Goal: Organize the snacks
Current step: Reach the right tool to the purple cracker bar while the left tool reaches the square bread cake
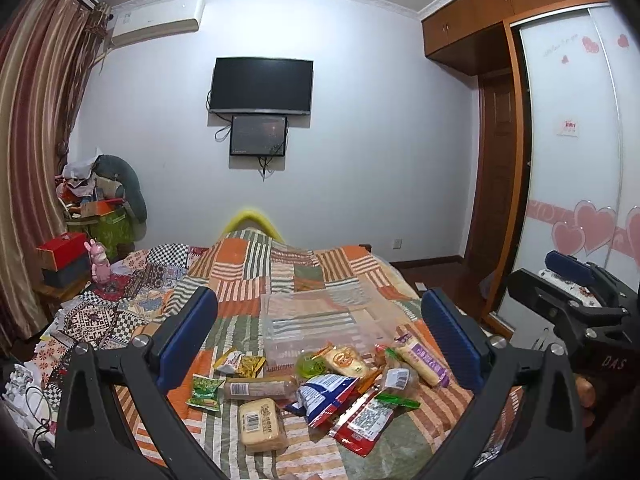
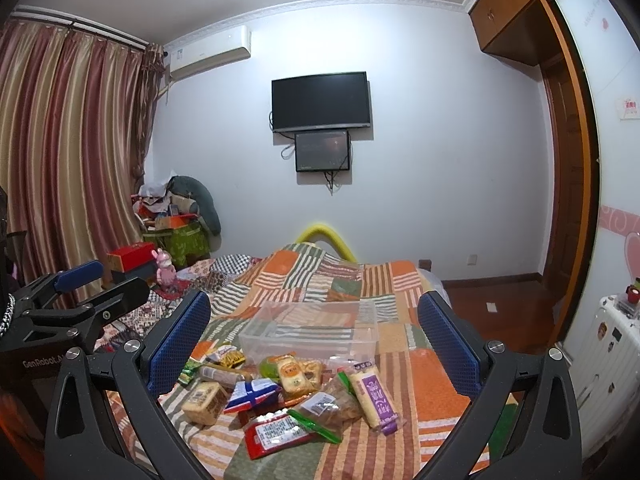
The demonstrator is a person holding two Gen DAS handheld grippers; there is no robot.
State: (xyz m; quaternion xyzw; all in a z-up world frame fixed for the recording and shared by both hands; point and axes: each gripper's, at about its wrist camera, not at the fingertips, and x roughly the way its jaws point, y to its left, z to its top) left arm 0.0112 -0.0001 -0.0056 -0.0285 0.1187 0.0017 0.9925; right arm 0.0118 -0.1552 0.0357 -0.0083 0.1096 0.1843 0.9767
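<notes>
Snacks lay in a loose pile on the quilt of a bed, low in the centre of both frames. Behind the pile, towards the middle of the frame, sat a clear bin with nothing visible inside; its near wall touched or nearly touched the closest packets.

In the left wrist view the left gripper hung above the pile with its 2 fingers spread wide and nothing between them. The right gripper showed at the right edge of that frame, also held above the bed. In the right wrist view its blue-padded fingers stood wide apart and empty.

Among the snacks, a yellow cake lay at the lower left of the pile, with a brown roll just behind it. A blue bag sat in the middle, a red packet below and to its right, and a green packet at the left edge. A purple bar lay at the right of the pile, tilted away from the camera.

A TV hung on the far wall, upper centre, with a small screen right under it.
</notes>
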